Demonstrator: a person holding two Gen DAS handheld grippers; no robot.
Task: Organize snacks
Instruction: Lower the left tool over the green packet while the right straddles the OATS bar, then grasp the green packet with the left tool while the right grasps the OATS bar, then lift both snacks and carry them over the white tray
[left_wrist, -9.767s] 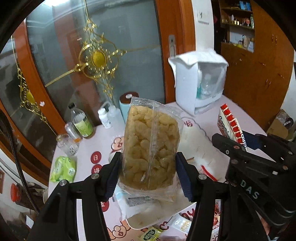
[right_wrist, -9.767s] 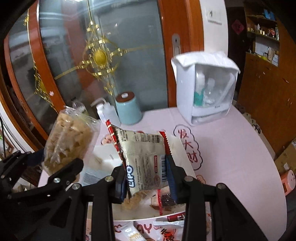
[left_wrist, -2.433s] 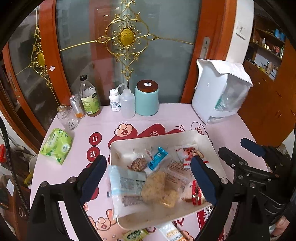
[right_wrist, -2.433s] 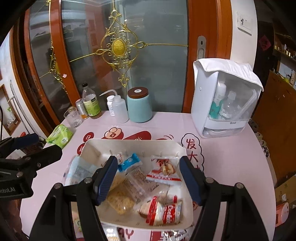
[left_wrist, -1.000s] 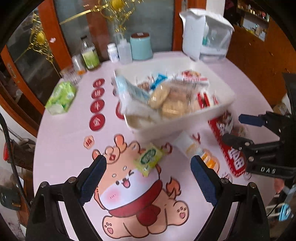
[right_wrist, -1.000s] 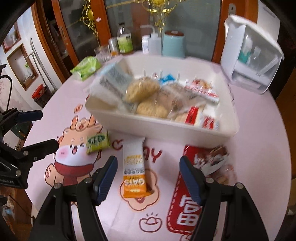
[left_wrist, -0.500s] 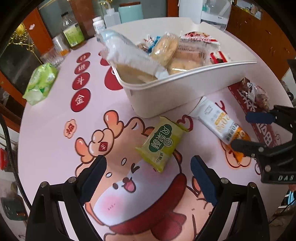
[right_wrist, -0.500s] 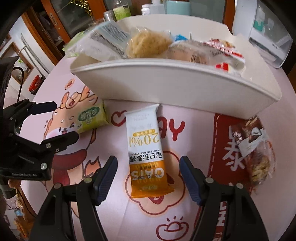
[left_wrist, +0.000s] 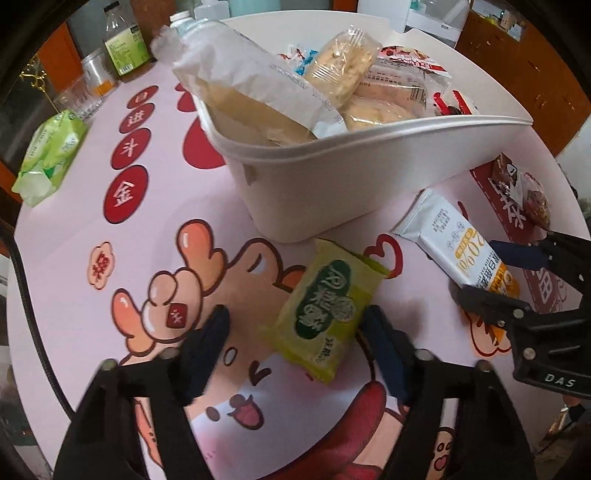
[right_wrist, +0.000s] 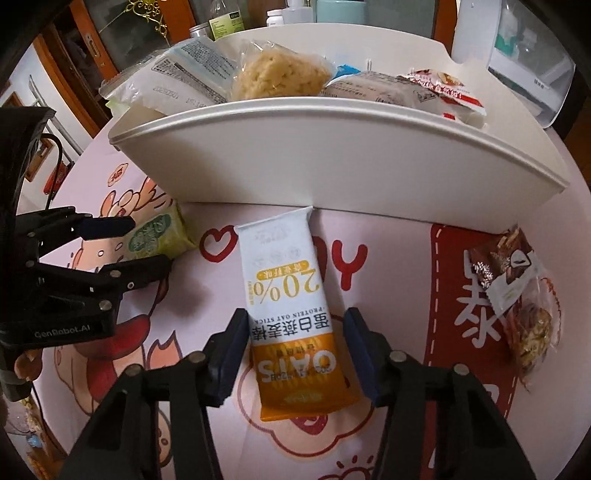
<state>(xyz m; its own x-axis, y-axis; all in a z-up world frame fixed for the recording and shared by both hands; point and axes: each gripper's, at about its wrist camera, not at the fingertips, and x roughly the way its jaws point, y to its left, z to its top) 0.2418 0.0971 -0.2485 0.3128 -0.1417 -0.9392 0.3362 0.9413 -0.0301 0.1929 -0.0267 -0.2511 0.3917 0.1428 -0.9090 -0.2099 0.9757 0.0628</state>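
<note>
We lower both tools onto the table below the full white bin (right_wrist: 332, 162), left hand-held gripper (left_wrist: 295, 328) closing loosely around the green packet (left_wrist: 325, 310), right hand-held gripper (right_wrist: 295, 332) narrowing on the oat bar (right_wrist: 291, 314), neither yet pinched, to lift both in.

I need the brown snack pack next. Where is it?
In the right wrist view, the brown pack lies on the table at far right, below the bin, right of the oat bar.
</note>
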